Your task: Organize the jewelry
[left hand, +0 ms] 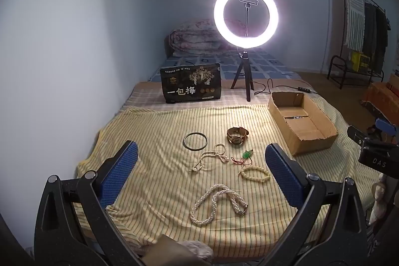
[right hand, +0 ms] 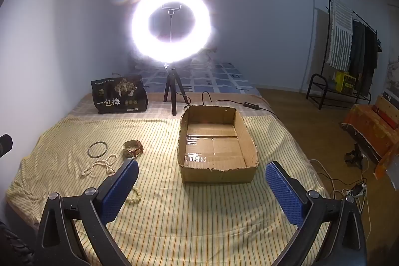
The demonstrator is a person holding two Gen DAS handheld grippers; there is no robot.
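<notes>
Between the wide-open, empty left gripper (left hand: 200, 173) fingers lies a limp, slippery pearl rope (left hand: 218, 203); pinch its bunched strands. Right gripper (right hand: 202, 188) gapes too.

Both grippers tilt downward with jaws spread wide and nothing between them: left gripper (left hand: 200, 166), right gripper (right hand: 202, 181).

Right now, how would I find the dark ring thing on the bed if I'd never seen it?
Start at the cardboard box on the yellow striped sheet, then look left past the gold watch. The dark bangle lies flat there, just behind the thin pearl strand. It is the only plain, smooth hoop; everything else nearby is beaded, corded or has a dial.
</notes>
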